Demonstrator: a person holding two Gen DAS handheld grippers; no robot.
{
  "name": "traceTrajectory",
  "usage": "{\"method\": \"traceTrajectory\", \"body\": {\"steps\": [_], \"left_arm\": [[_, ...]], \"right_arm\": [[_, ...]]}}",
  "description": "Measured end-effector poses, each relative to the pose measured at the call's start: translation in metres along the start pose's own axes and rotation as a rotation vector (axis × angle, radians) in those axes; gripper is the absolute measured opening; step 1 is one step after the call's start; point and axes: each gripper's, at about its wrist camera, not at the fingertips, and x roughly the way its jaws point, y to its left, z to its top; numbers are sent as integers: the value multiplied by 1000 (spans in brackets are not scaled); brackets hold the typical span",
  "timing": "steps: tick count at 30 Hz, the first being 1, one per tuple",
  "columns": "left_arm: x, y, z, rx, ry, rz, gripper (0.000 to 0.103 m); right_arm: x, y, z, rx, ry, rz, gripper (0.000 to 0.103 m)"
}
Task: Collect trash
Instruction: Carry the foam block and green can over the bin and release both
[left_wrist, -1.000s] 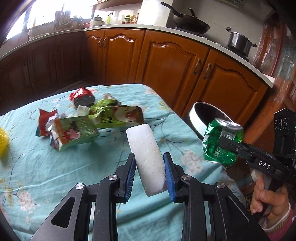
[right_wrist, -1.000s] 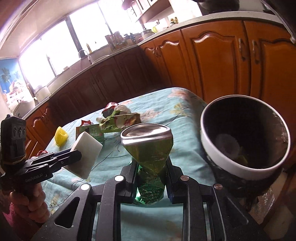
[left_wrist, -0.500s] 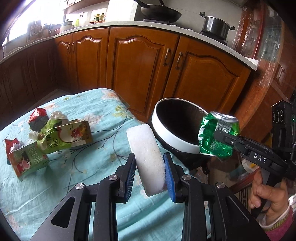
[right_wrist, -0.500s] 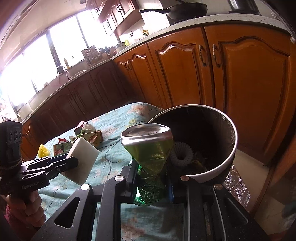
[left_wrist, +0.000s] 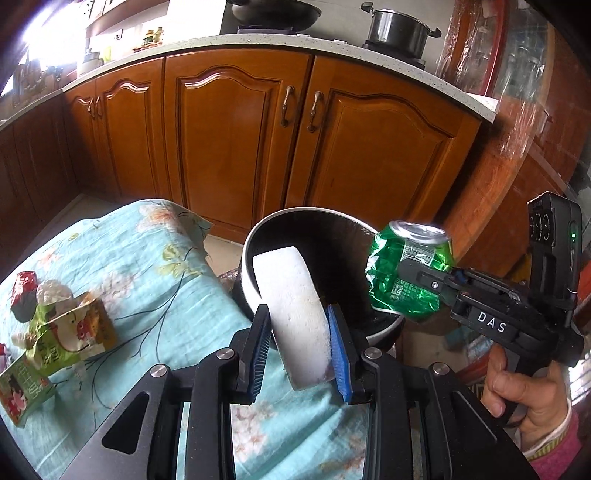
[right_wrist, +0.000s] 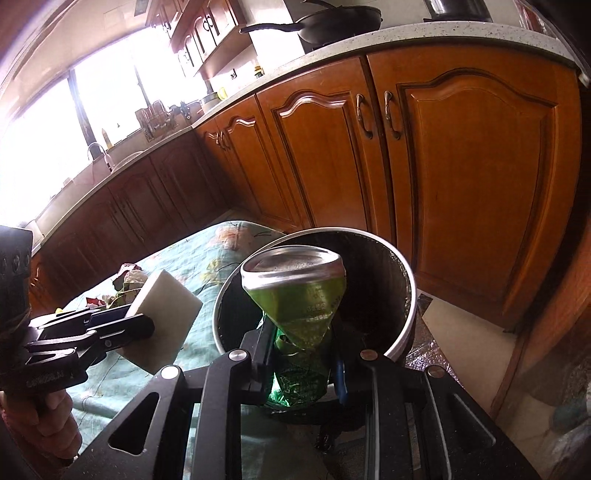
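Note:
My left gripper (left_wrist: 297, 349) is shut on a white foam block (left_wrist: 291, 306) and holds it at the near rim of a round white-rimmed black trash bin (left_wrist: 246, 254). My right gripper (right_wrist: 301, 354) is shut on a crushed green can (right_wrist: 295, 295) and holds it over the bin's opening (right_wrist: 410, 291). In the left wrist view the can (left_wrist: 406, 273) hangs at the bin's right rim. The foam block also shows in the right wrist view (right_wrist: 162, 321), left of the bin.
The bin stands off the end of a table with a teal flowered cloth (left_wrist: 140, 280). Green cartons and red wrappers (left_wrist: 62, 332) lie on the cloth at the left. Wooden kitchen cabinets (left_wrist: 258, 140) stand behind the bin.
Both grippers have swung right, away from the litter on the table, toward the bin. The can is now over the bin's opening and the foam block at its rim.

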Motion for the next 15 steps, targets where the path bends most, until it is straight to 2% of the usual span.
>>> {"method": "traceTrajectory", "body": {"steps": [13, 15], "left_arm": [[62, -12, 37, 37, 89, -14, 30], [70, -12, 41, 47, 84, -36, 30]], "right_arm": [[26, -22, 14, -9, 73, -37, 24], [31, -24, 17, -9, 85, -38, 24]]}}
